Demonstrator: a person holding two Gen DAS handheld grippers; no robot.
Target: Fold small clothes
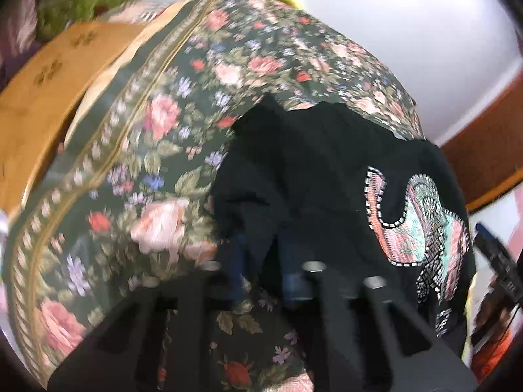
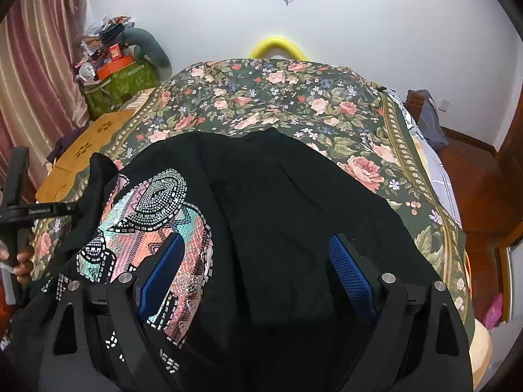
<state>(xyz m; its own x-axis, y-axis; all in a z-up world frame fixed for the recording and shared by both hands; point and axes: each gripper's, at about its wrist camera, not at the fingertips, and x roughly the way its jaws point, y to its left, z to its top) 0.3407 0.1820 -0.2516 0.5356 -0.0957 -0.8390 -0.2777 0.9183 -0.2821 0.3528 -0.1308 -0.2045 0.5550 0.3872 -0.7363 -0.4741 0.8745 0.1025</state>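
Note:
A black garment (image 2: 294,202) with a beaded pink and teal elephant design (image 2: 157,215) lies on a dark floral bedspread (image 2: 294,98). My right gripper (image 2: 255,271) is open just above the garment's near part, its blue pads (image 2: 349,271) wide apart with nothing between them. In the left wrist view the garment (image 1: 310,163) and its design (image 1: 425,222) fill the right side. My left gripper (image 1: 264,277) is shut on the garment's left edge, which is lifted off the bedspread (image 1: 163,130). The left gripper also shows in the right wrist view (image 2: 65,210), with fabric hanging from it.
A wooden lap tray (image 2: 88,150) sits at the bed's left edge, with a cluttered green box (image 2: 121,78) and curtains behind. A yellow ring (image 2: 278,47) lies behind the bed by the white wall. A wooden bed frame (image 2: 474,176) is on the right.

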